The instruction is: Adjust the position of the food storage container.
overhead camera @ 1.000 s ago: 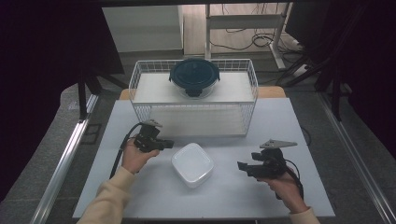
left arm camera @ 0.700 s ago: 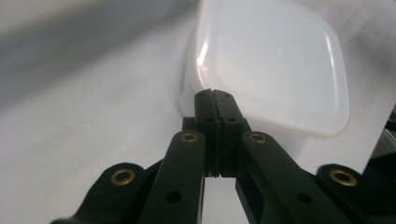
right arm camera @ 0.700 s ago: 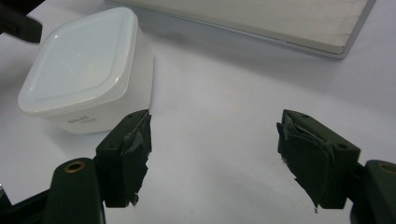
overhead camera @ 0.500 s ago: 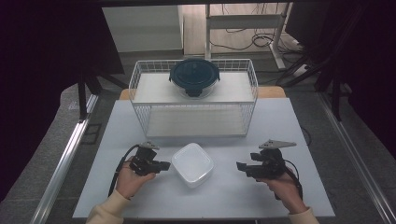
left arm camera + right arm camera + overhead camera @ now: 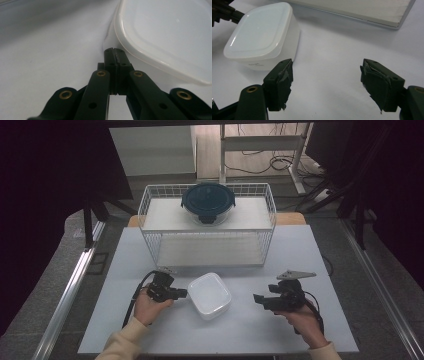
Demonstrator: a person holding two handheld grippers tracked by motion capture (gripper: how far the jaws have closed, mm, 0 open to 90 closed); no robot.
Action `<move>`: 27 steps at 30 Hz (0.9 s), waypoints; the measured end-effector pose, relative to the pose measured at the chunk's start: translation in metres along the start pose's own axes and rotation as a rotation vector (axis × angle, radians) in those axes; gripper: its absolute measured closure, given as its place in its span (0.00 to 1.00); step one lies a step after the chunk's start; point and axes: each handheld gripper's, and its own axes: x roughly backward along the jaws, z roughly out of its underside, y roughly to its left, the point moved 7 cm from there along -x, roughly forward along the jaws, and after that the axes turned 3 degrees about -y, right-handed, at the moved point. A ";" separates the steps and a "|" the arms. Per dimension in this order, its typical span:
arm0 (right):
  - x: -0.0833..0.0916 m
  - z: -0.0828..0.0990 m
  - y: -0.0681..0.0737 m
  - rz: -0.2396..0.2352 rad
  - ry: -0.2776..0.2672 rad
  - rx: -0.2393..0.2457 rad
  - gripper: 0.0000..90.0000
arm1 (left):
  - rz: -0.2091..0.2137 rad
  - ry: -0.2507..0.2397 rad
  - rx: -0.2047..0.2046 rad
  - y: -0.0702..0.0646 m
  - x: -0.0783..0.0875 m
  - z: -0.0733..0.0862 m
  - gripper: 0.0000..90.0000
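From above, the white box (image 5: 210,295) sits on the table (image 5: 300,250) between both grippers, turned cornerwise. The left gripper (image 5: 115,53), jaws clenched empty, noses against its rim. The right gripper (image 5: 327,82) gapes, empty, box beyond.

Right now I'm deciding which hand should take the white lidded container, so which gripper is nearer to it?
Left. The left gripper, jaws shut, has its tip at the white container's left edge. The right gripper, jaws open, sits apart on the container's right side, with bare table between them.
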 end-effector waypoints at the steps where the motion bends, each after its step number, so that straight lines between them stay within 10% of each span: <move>1: 0.000 0.000 0.000 0.001 -0.001 0.002 0.28 | 0.002 0.001 -0.007 0.000 -0.003 -0.002 1.00; 27: 0.000 0.001 -0.003 0.002 0.005 -0.008 0.28 | 0.056 -0.017 -0.012 -0.023 -0.039 -0.032 1.00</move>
